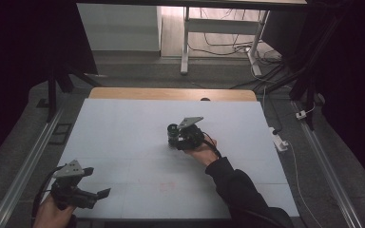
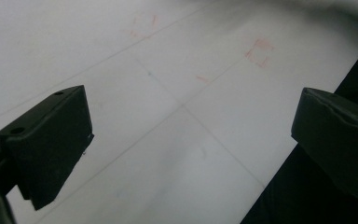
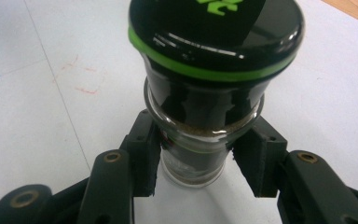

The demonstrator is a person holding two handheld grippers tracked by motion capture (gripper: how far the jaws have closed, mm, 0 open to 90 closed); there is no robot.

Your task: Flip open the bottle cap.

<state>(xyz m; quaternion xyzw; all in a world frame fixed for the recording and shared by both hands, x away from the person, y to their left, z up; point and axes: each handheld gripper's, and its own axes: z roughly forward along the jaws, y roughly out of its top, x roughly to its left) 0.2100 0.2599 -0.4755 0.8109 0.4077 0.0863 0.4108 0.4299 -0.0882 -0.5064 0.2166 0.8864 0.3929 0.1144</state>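
Note:
A small glass jar (image 3: 193, 163) with a black cap (image 3: 214, 32) ringed in green stands near the middle of the white table (image 1: 123, 137). My right gripper (image 3: 193, 161) is shut on its glass body just below the cap, one pad pressing on each side. In the high view the right gripper (image 1: 179, 136) sits on the table with the jar (image 1: 172, 129) at its left end. My left gripper (image 1: 97, 182) is held over the near left corner of the table. Its jaws stand wide apart in the left gripper view, and the left gripper (image 2: 191, 135) is open with only bare table between its fingers.
Faint red pencil marks (image 2: 258, 51) lie on the white sheet. A wooden strip (image 1: 171, 93) forms the table's far edge. A metal rail (image 1: 28, 161) runs along the left side. A power strip (image 1: 278, 138) and cables lie on the floor at the right.

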